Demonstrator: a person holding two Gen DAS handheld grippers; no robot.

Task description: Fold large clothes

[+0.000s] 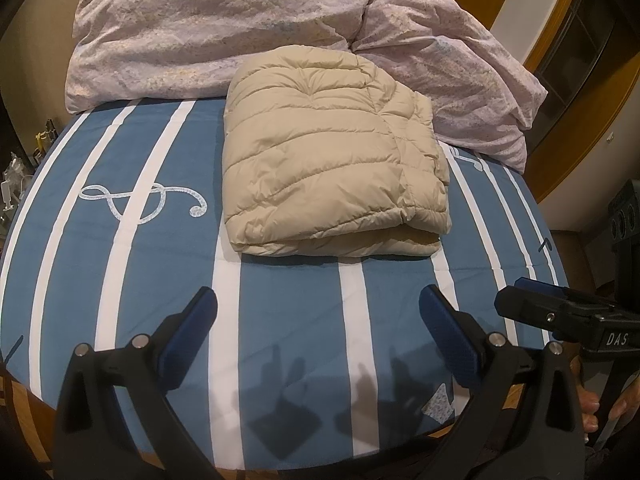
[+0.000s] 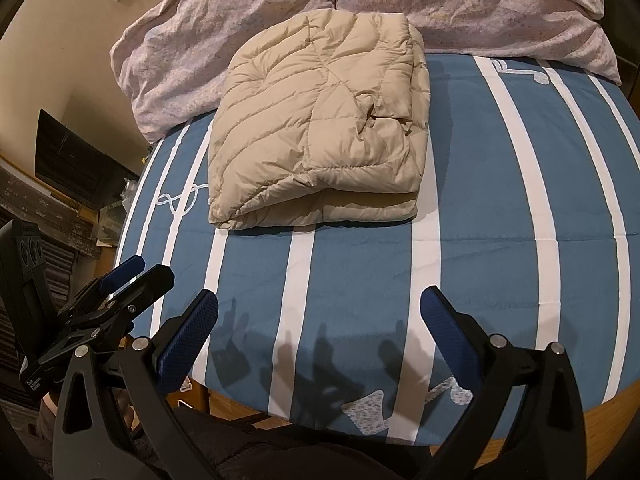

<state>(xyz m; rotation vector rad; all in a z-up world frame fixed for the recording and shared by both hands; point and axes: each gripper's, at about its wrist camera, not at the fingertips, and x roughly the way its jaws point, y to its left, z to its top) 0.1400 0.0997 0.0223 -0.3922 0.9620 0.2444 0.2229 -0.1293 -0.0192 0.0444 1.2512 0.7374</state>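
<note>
Both wrist views look forward and down over the bed's near edge, side by side. Shared field: folded beige quilted jacket (image 1: pixel 336 160) (image 2: pixel 320 120), blue white-striped bedsheet (image 1: pixel 288 312) (image 2: pixel 480 200), crumpled pink duvet (image 1: pixel 200 28) (image 2: pixel 460 0).

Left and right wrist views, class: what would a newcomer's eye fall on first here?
A beige puffer jacket, folded into a thick bundle, lies mid-bed on a blue sheet with white stripes. Behind it, a crumpled pinkish duvet heaps up. Nearest the cameras, the left gripper and right gripper hover open, holding nothing.
</note>
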